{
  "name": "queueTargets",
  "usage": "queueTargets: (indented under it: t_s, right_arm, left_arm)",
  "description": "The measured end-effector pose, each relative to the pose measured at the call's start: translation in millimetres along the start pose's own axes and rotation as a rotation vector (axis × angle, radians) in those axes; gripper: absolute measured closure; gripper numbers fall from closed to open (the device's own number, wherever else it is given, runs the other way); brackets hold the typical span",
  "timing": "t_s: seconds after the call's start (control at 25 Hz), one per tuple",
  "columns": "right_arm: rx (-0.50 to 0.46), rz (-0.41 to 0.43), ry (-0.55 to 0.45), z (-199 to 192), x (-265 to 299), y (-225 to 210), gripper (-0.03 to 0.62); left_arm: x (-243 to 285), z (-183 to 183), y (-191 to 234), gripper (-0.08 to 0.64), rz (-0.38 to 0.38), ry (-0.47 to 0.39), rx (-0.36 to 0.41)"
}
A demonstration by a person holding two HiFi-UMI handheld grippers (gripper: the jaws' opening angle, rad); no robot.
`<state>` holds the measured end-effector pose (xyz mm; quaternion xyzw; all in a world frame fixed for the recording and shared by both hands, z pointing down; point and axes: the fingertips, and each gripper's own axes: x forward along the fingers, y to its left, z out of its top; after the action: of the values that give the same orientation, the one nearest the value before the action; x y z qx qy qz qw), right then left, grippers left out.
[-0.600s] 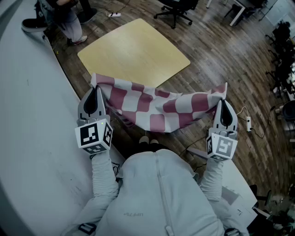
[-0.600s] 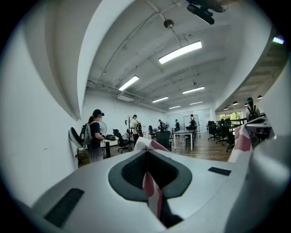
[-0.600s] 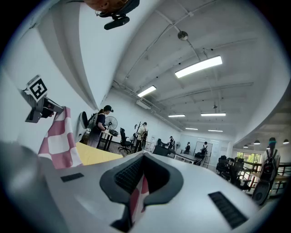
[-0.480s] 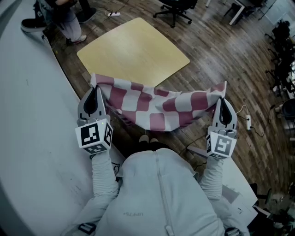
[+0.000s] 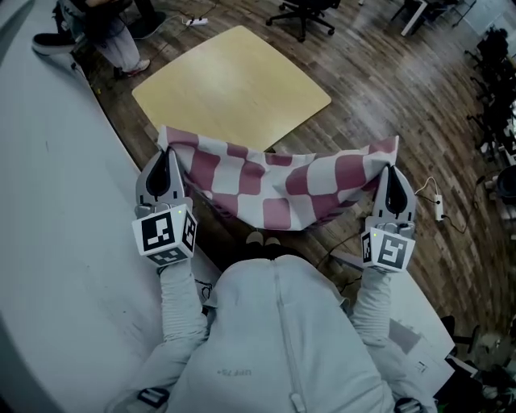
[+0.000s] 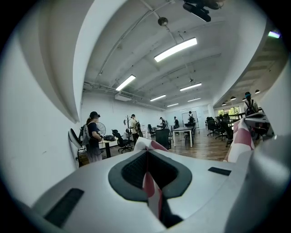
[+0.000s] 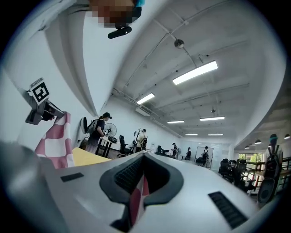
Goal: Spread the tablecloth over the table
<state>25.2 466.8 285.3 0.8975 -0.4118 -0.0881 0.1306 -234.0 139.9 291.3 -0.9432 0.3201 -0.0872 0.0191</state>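
Wearer: seen from above in a pale grey jacket [image 5: 274,339], both sleeves reaching forward, one gripper in each hand.
Left gripper [image 5: 167,155]: jaws closed tight on the left top corner of the tablecloth [image 5: 274,189]; in the left gripper view a pink-and-white fold runs up the seam between the pads. Its marker cube [image 5: 165,234] sits nearest the wearer.
Right gripper [image 5: 390,169]: jaws pressed together on the right top corner of the cloth; the right gripper view shows a strip of the same check pinched between them.
Tablecloth: pink and white checks, held up in the air between the two grippers, top edge stretched fairly taut, middle sagging toward the wearer's shoes. It is lifted clear of the table.
Table [image 5: 234,85]: pale yellow square top with rounded corners, bare, just beyond the cloth's upper edge.
White surface [image 5: 48,202]: a curved white surface at the left, beside the left gripper.
Floor [image 5: 387,89]: dark wood planks around the table.
Far side: a black office chair [image 5: 305,10] beyond the table, and a bystander's legs [image 5: 113,40] at the upper left.
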Motion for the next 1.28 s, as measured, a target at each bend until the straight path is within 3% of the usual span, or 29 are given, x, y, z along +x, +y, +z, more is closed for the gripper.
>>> queueTargets:
  t_s: [0.48, 0.68, 0.84, 0.96, 1.28]
  right_arm:
    - [0.145, -0.011, 0.054, -13.0, 23.6, -26.9, 0.571]
    - [0.148, -0.049, 0.071, -12.8, 68.1, -43.3, 0.571]
    - [0.133, -0.069, 0.092, 3.3, 145.7, -46.4, 0.571]
    - [0.119, -0.076, 0.087, -1.2, 186.7, -41.4, 0.571]
    - [0.103, -0.088, 0.047, -1.4, 193.0, -45.9, 0.571]
  left_arm:
    - [21.4, 10.8, 10.5, 0.535, 0.029, -0.019, -0.018]
    - [66.4, 20.7, 16.8, 0.535, 0.031, -0.002, -0.019]
    - [140.2, 43.0, 46.6, 0.535, 0.033, 0.026, -0.027]
    - [179.8, 38.3, 59.8, 0.535, 0.034, 0.026, -0.034]
    - [177.9, 27.8, 60.2, 0.535, 0.042, 0.008, -0.035]
